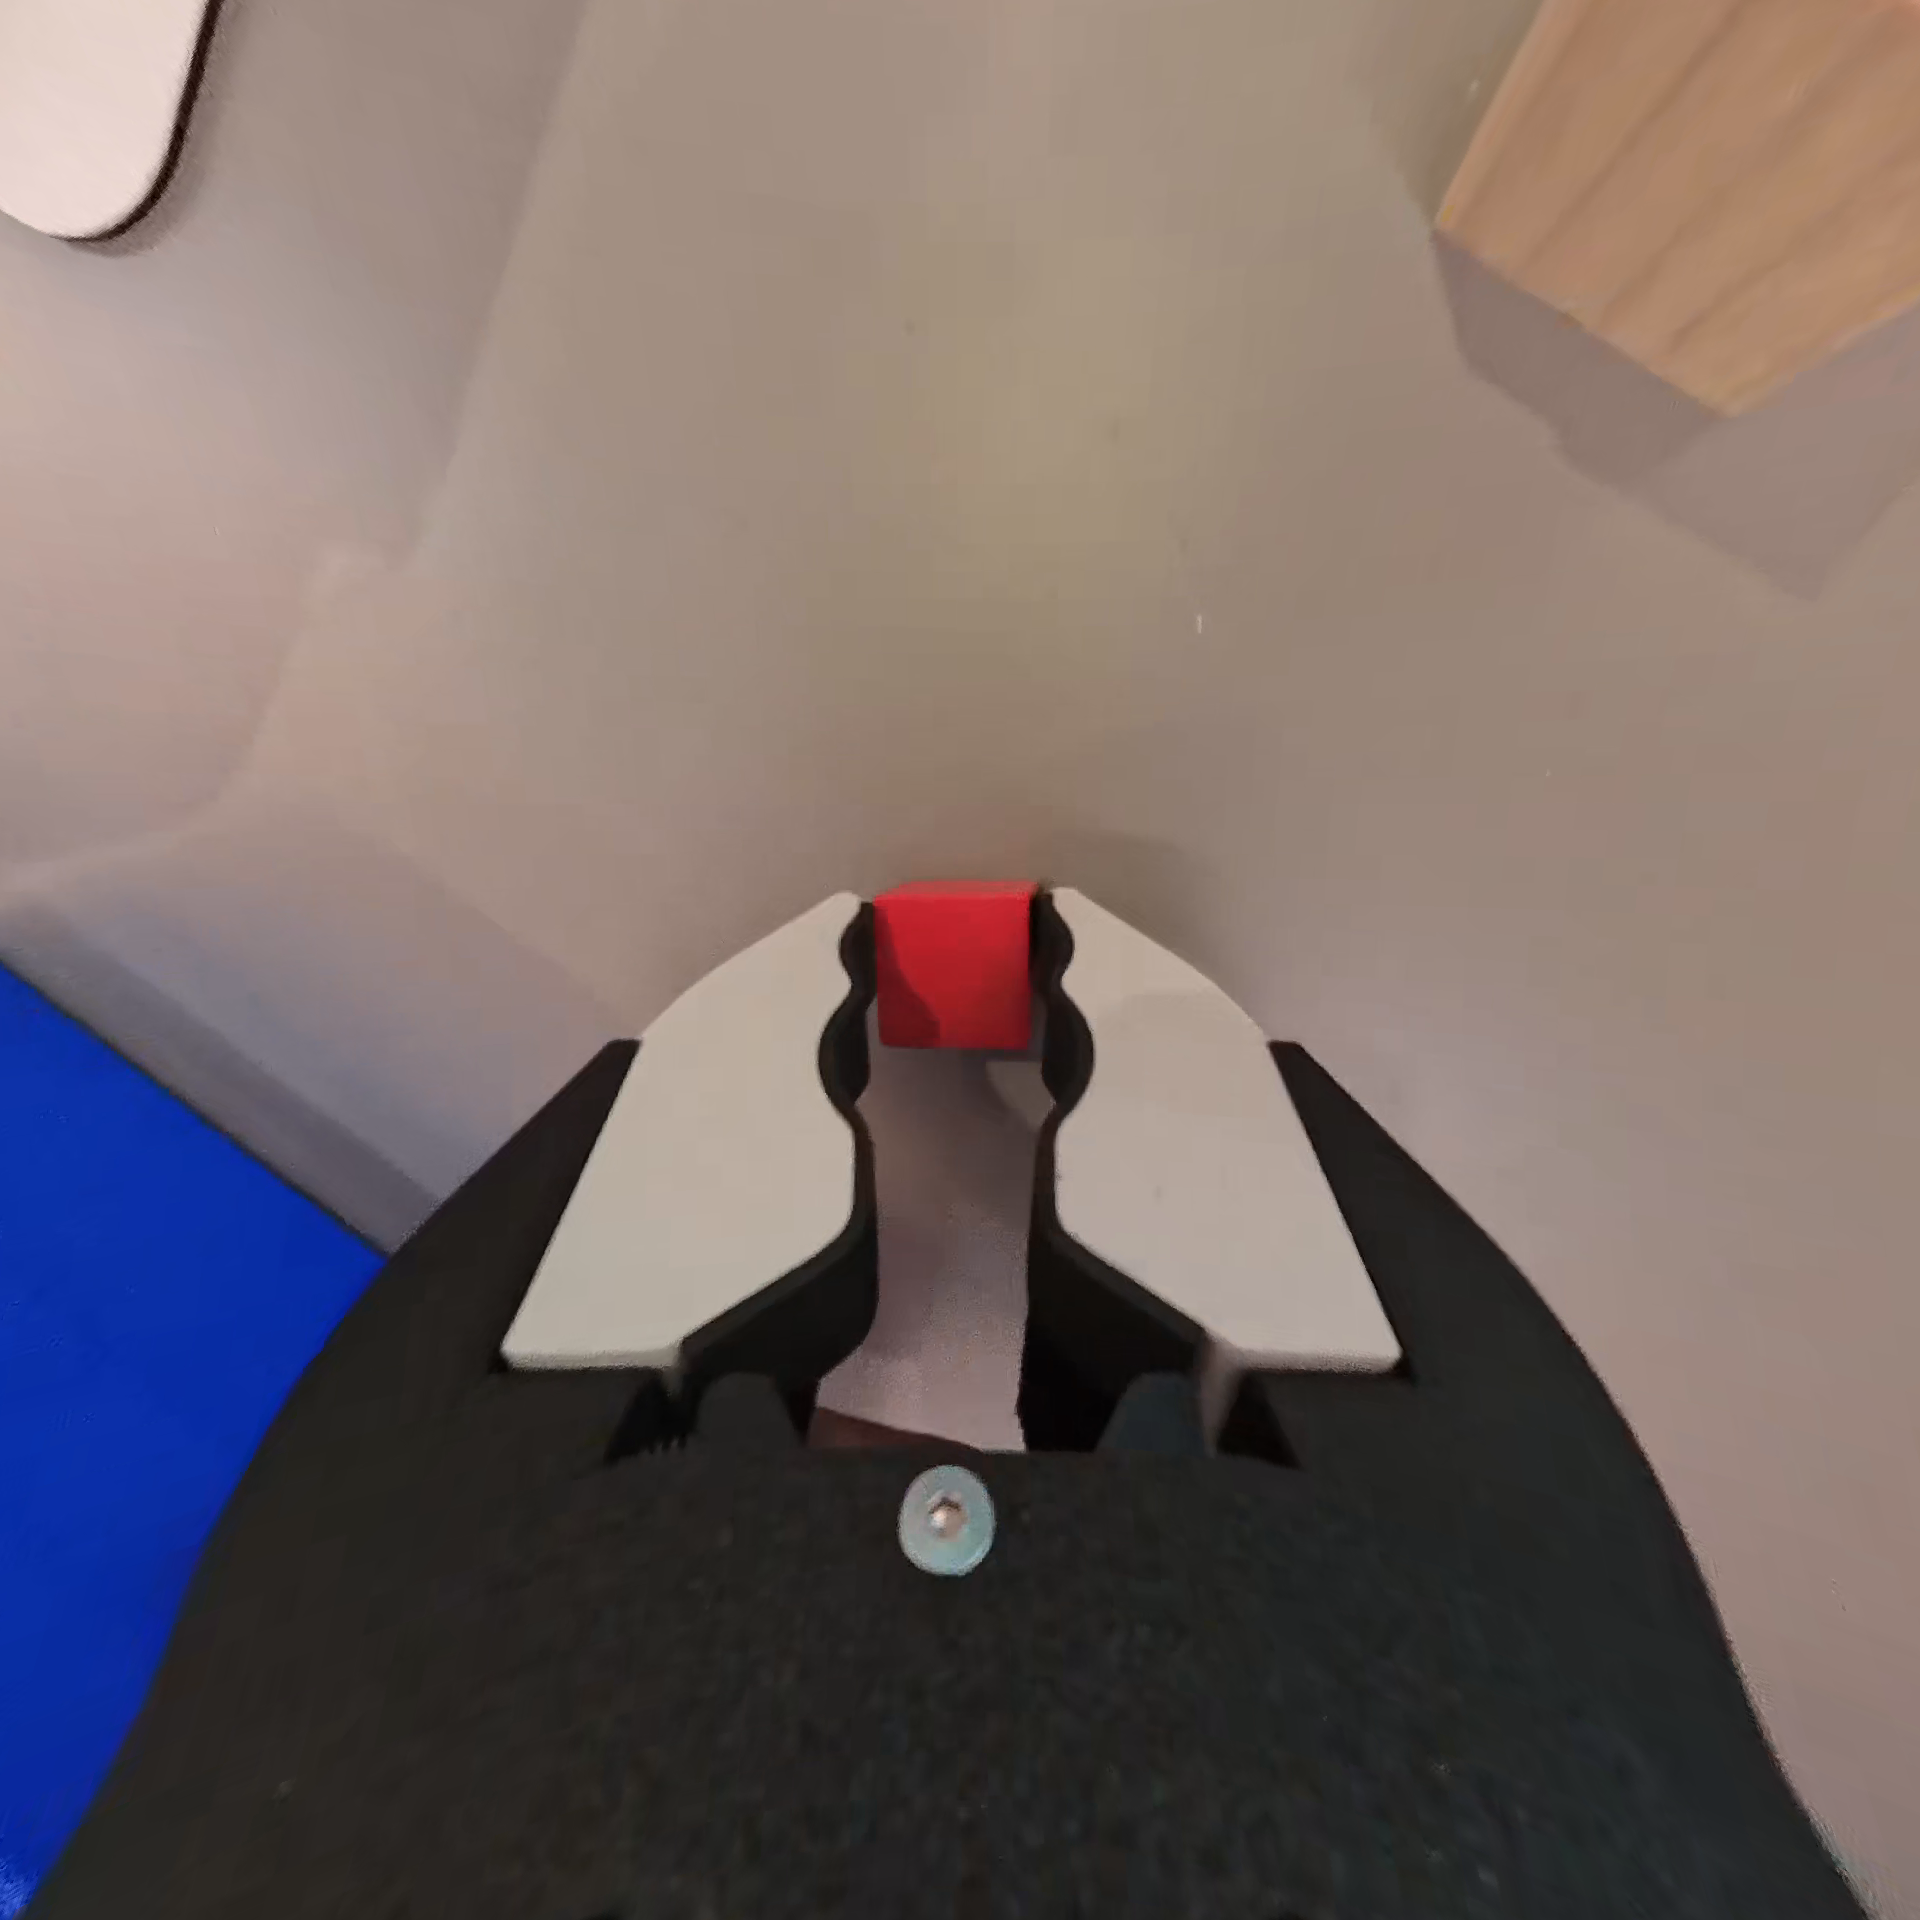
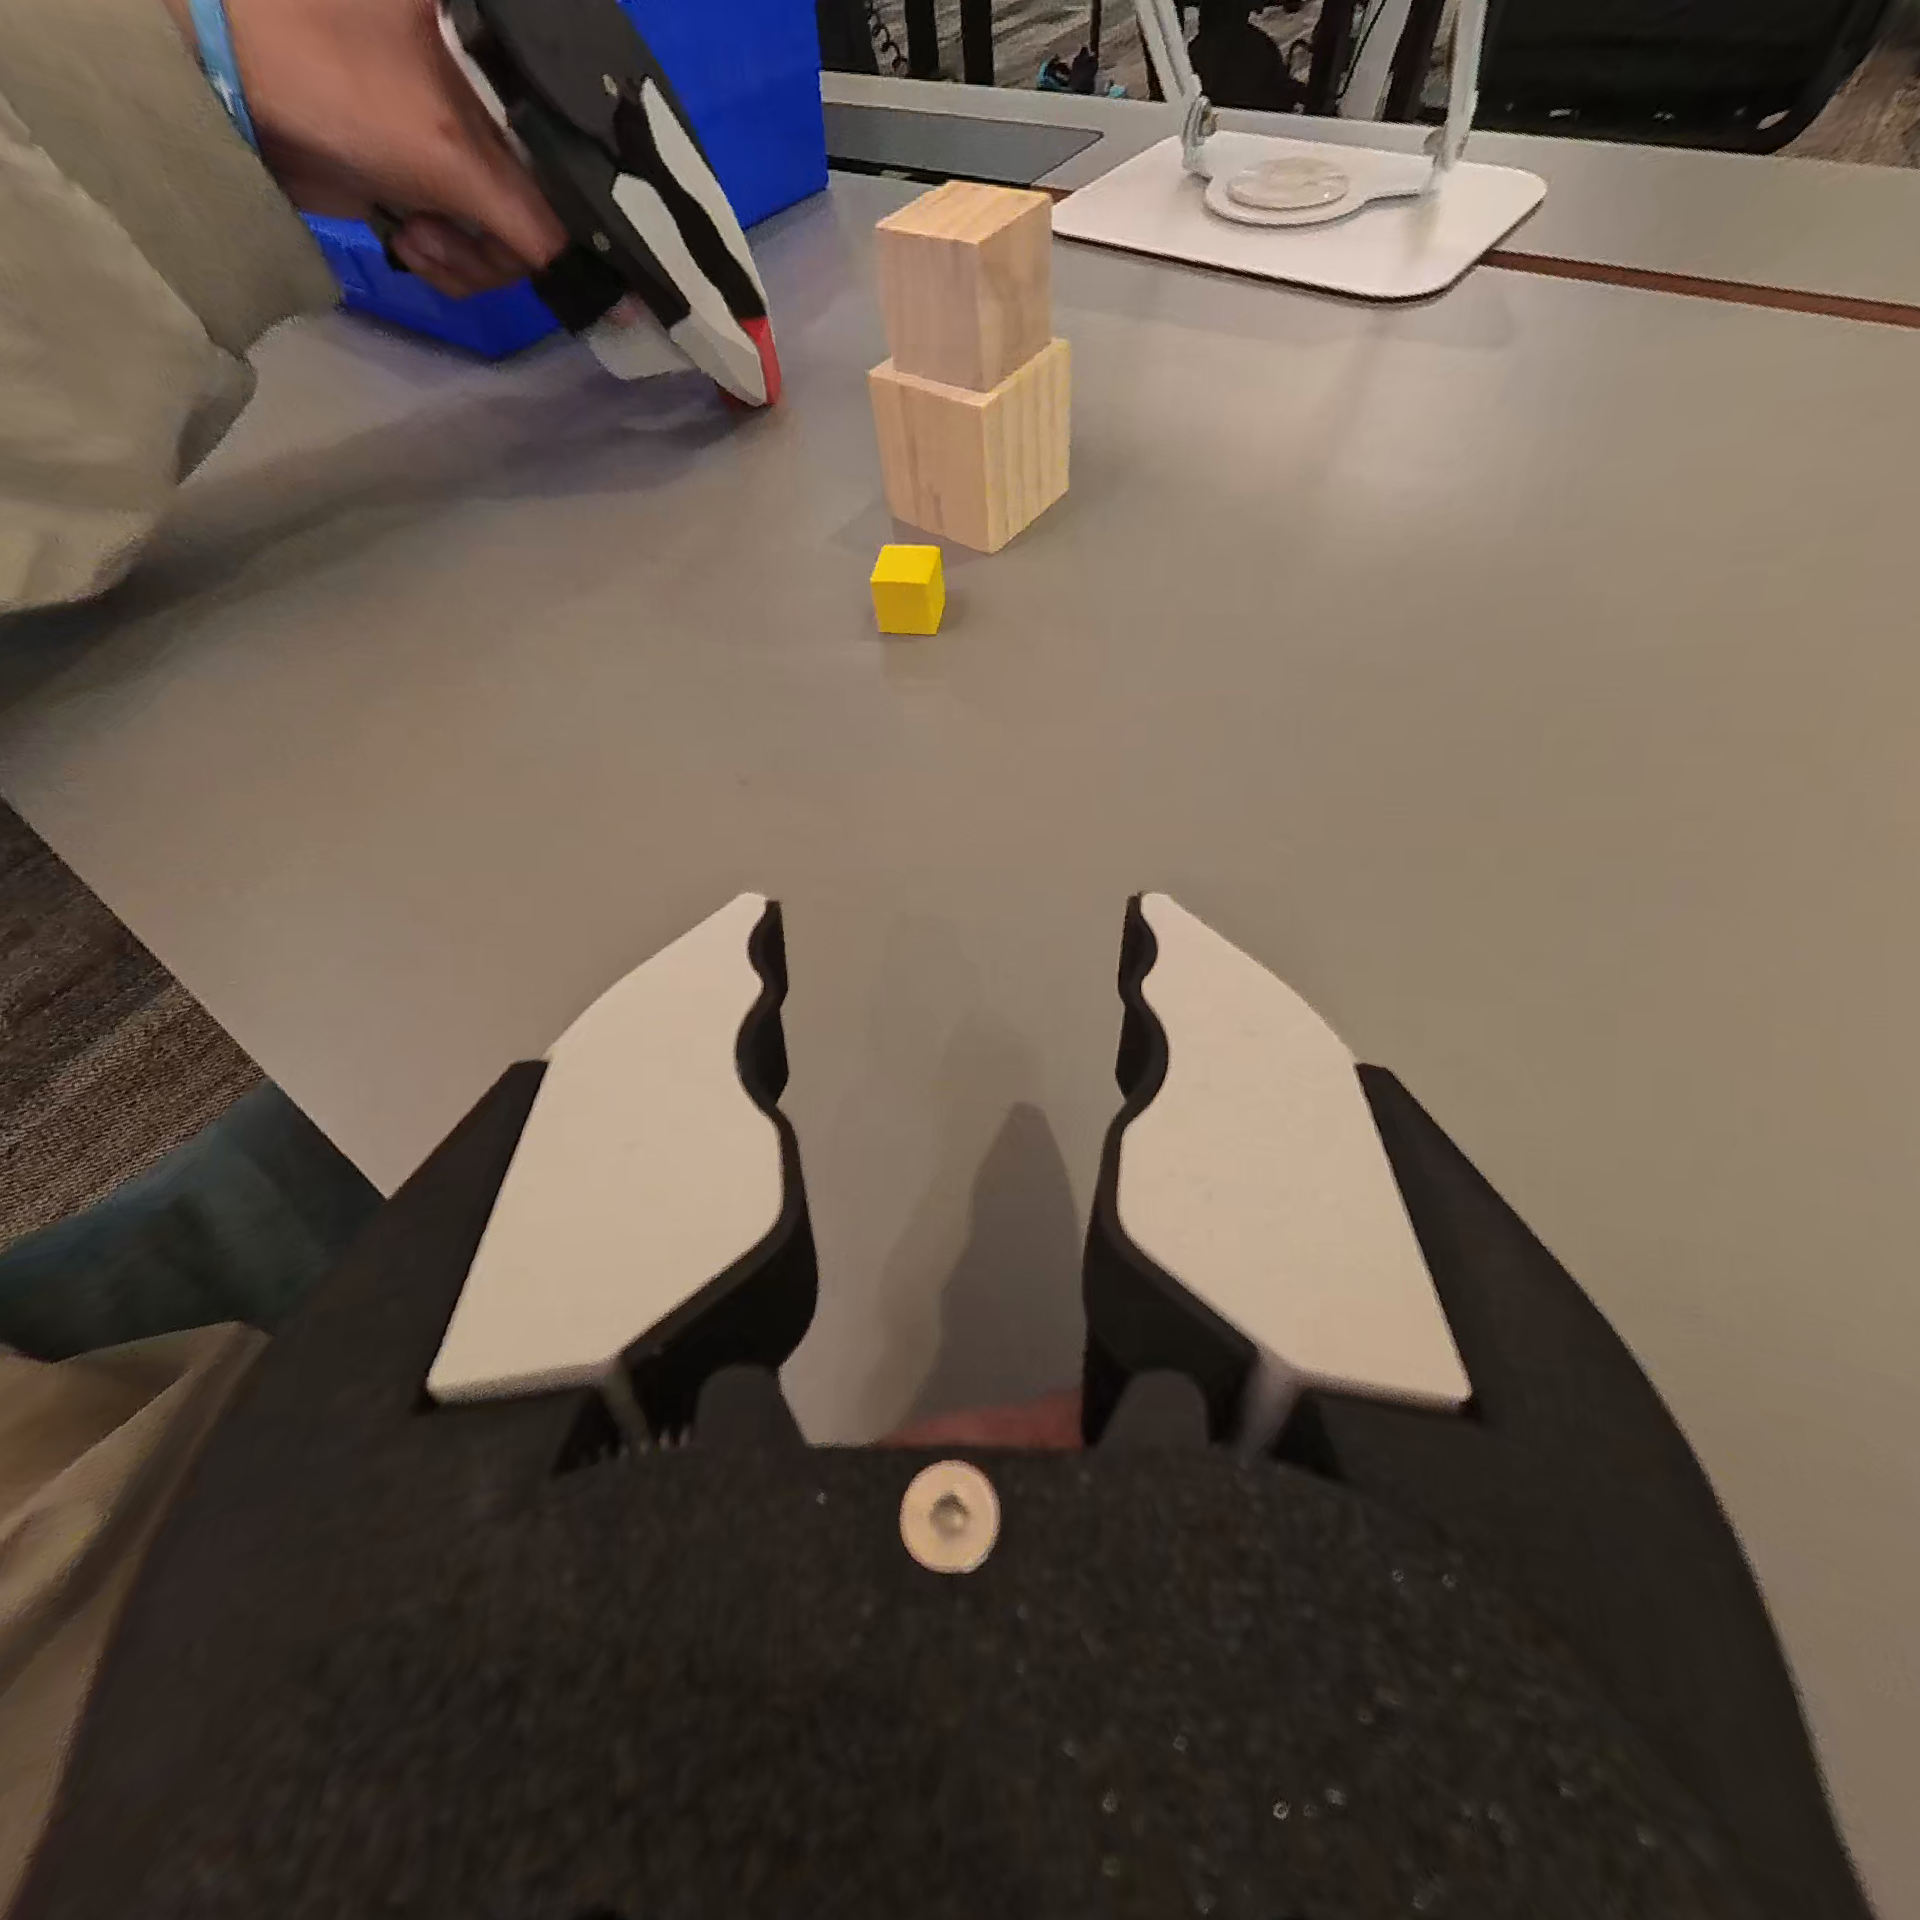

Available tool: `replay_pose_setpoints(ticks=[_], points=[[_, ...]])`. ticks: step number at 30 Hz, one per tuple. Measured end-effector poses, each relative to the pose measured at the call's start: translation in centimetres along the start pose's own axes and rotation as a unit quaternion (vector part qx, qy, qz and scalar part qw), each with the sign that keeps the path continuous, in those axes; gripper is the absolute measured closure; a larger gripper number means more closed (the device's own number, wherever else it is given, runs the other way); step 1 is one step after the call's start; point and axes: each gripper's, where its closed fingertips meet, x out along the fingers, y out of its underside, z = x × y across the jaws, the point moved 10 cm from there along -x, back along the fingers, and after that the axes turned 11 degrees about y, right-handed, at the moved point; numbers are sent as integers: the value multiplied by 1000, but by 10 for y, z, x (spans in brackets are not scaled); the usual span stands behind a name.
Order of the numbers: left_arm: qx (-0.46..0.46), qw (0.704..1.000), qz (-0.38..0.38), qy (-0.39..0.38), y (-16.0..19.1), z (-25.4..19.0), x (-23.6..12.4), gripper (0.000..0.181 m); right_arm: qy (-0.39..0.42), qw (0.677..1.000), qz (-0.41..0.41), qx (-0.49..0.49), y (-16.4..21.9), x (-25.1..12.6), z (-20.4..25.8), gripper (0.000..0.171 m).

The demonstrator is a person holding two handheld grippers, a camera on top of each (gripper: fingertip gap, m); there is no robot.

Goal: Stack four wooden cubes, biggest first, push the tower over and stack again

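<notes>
The left gripper (image 1: 954, 961) is seen from its own wrist view in the lower centre of the frame, its two grey-faced fingers (image 1: 727, 1132) drawn close together and clamped on a small red cube (image 1: 956, 966) at their tips. In the right wrist view the same gripper (image 2: 753, 358) is shown in the upper left of the frame, tilted tips-down and gripped by a hand (image 2: 405, 156), from which a pale sleeve (image 2: 94, 312) runs to the left edge. The right gripper (image 2: 951, 914) is held in the lower centre of its own view, its jaws spread wide apart with nothing between them.
</notes>
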Motion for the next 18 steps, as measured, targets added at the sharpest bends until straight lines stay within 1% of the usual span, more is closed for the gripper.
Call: replay_pose_setpoints(ticks=[2, 4, 8, 10, 12, 14, 16, 18], points=[[20, 1000, -6, 1, -5, -2, -11, 153, -2, 1000, -1, -4, 0, 0, 2, 111], [38, 998, -33, 21, -17, -7, -30, 153, -4, 1000, 0, -5, 0, 0, 3, 111], [126, 989, -74, 37, -62, -32, -77, 153, -3, 1000, 3, -5, 1, 0, 3, 112], [168, 981, -85, 49, -87, -47, -93, 153, -2, 1000, 4, -5, 2, 0, 3, 112], [206, 973, -78, 65, -107, -61, -97, 153, -2, 1000, 5, -3, 2, 0, 2, 112], [239, 967, -56, 74, -122, -71, -89, 153, -2, 1000, 5, -2, 2, 0, 1, 113], [256, 962, -38, 83, -130, -76, -76, 153, -1, 1000, 6, -3, 2, -1, 0, 113], [263, 959, -36, 100, -134, -78, -65, 153, 0, 1000, 6, -2, 2, -2, -1, 113]])
